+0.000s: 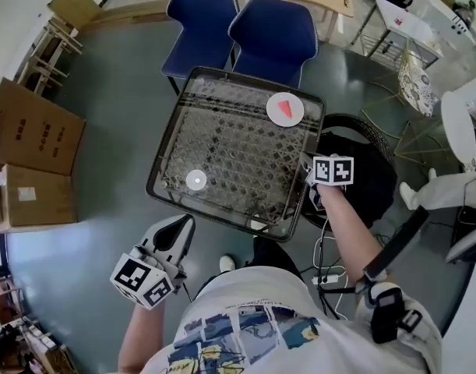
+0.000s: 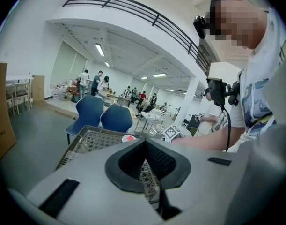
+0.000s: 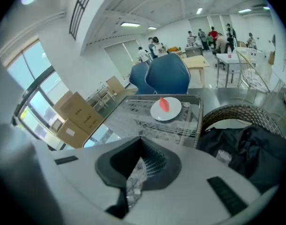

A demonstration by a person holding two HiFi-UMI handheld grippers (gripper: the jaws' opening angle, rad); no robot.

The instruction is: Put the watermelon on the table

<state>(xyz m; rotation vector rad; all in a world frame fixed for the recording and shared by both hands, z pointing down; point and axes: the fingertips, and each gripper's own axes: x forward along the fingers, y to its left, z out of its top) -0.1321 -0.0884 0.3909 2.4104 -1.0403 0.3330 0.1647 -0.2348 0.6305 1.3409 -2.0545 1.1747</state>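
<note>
Watermelon (image 1: 284, 109), a small red wedge, lies on a white plate (image 1: 273, 115) at the mesh table's (image 1: 222, 154) upper right; left gripper (image 1: 183, 226) and right gripper (image 3: 133, 184) are closed, empty.

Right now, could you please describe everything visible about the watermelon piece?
The watermelon is one small wedge-shaped slice, red-pink all over; no rind or seeds can be made out at this size. It lies roughly in the middle of a round white plate. The plate stands near the far right corner of the mesh-patterned table. Only the plate touches the slice.
</note>
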